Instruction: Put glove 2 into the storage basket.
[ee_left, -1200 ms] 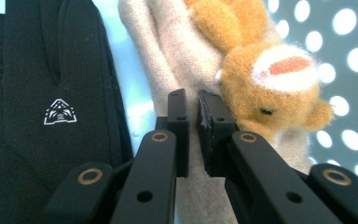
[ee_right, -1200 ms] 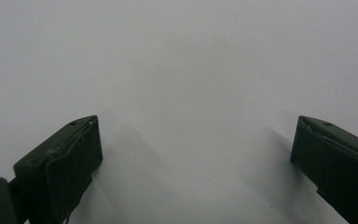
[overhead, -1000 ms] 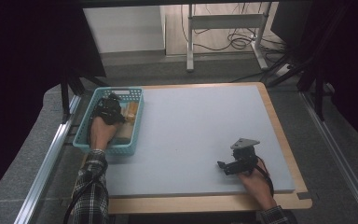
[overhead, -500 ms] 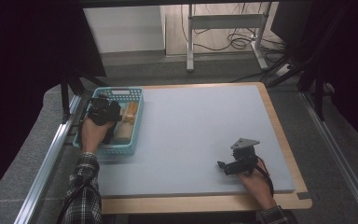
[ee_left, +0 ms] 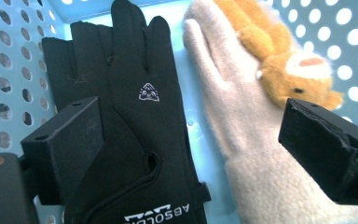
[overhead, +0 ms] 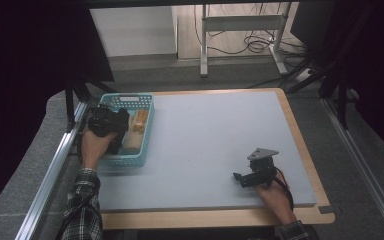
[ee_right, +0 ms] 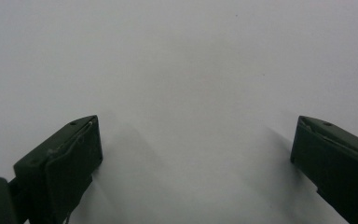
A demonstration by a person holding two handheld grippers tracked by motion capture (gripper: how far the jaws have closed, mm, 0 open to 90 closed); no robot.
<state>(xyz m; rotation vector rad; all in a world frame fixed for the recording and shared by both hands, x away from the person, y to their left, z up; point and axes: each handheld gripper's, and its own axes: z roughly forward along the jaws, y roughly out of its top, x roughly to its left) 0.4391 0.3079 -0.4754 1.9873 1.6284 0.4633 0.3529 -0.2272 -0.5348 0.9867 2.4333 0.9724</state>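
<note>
Lying in the one blue basket [ee_left: 18,70] are two black gloves [ee_left: 130,107], one beige mitten [ee_left: 242,140] and one orange plush toy [ee_left: 279,60]. Left gripper [ee_left: 191,140] hovers above them; its jaws have just been opening, gripping nothing. Right gripper [overhead: 252,177] rests spread on the grey table [overhead: 215,135].

From above, my left gripper [overhead: 111,125] covers the black glove [ee_left: 130,121] in the basket [overhead: 147,107]. In the left gripper view the glove's cuff runs off the bottom edge, its lettering perhaps cut short; the beige mitten [ee_left: 251,140] is cropped too.
</note>
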